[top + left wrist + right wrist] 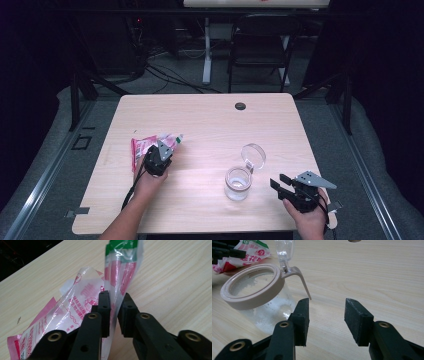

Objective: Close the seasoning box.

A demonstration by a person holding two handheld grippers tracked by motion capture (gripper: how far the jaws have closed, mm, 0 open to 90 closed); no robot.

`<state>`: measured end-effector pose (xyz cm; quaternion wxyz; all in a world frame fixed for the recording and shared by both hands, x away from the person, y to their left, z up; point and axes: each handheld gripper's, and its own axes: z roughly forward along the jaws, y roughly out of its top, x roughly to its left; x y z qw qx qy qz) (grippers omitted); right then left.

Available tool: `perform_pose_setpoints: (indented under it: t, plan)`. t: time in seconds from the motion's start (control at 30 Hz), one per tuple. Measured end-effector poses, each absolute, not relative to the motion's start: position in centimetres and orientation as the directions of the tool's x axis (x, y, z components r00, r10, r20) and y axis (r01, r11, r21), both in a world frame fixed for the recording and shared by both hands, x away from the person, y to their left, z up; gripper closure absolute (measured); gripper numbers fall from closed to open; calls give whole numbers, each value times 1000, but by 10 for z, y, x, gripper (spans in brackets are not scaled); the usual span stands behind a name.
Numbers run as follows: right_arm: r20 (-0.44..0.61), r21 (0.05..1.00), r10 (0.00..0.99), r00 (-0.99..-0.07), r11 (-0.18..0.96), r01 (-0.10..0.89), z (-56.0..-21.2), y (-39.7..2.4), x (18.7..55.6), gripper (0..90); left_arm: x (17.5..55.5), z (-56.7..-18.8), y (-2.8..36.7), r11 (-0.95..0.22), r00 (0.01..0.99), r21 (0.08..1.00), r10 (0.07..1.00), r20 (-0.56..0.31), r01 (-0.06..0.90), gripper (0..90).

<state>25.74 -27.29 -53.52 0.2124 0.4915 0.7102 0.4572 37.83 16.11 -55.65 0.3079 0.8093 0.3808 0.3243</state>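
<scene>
On the left half of the table (200,115): plastic packet (117,270), pinched by left gripper (113,312) jaws, pick-up step in hand; open jar (259,297) mid-table; right gripper (327,317) jaws spread, empty beside it; next, likely lifting packet toward jar.

Light wooden surface (210,125) with a dark round grommet (240,106) near its far edge, black folding chair (260,47) behind it, white desk leg (206,50), tangled black cables (165,70) on grey floor (45,165).
</scene>
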Motion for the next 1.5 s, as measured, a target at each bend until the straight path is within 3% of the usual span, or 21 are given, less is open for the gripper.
perform_pose_setpoints:
  t: [0.5, 0.93, 1.17, 1.5]
  plan:
    - [144, 857, 893, -426, 103, 504, -535, -273, 258, 548, 384, -546, 179, -429, 496, 776, 850, 174, 462, 893]
    - [139, 856, 892, -430, 110, 504, -535, -272, 258, 545, 375, -531, 194, -373, 454, 801, 879, 144, 467, 897]
    - [137, 859, 889, -436, 113, 500, -534, -270, 260, 539, 367, -523, 210, -305, 436, 830, 896, 83, 467, 898]
    - [136, 865, 886, -443, 113, 490, -533, -268, 264, 531, 360, -513, 223, -281, 400, 840, 913, 85, 464, 899]
